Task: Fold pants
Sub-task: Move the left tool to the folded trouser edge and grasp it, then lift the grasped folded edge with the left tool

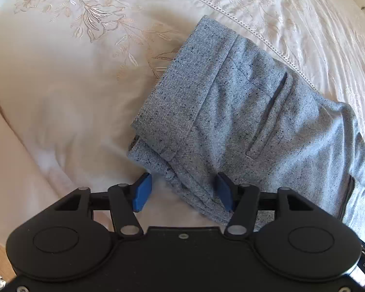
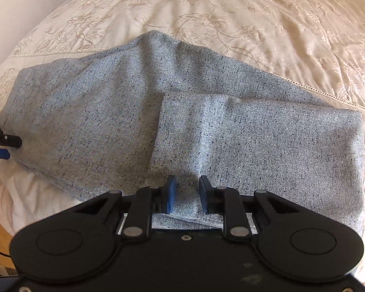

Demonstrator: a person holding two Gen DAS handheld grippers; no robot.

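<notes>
On the left we see our left claw hanging with its blue pads spread wide over the near corner of the grey speckled pants. The folded waist end lies between the pads, but neither pad presses on it, so this claw grips nothing. In the left wrist view the pants lie folded on the cream embroidered bedspread, a welt pocket facing up, with a band of openwork trim running across the cover beyond them.

Moving right, the right wrist view shows the pants stretched across the bedspread, one leg end doubled back over the rest so that its hem edge runs down the middle of the cloth. At that view's left edge a part of the left claw shows beside the fabric.

On the right, our right claw stands partly closed, with a raised pinch of the folded leg between its pads; we cannot tell whether the pads actually press on the cloth.
</notes>
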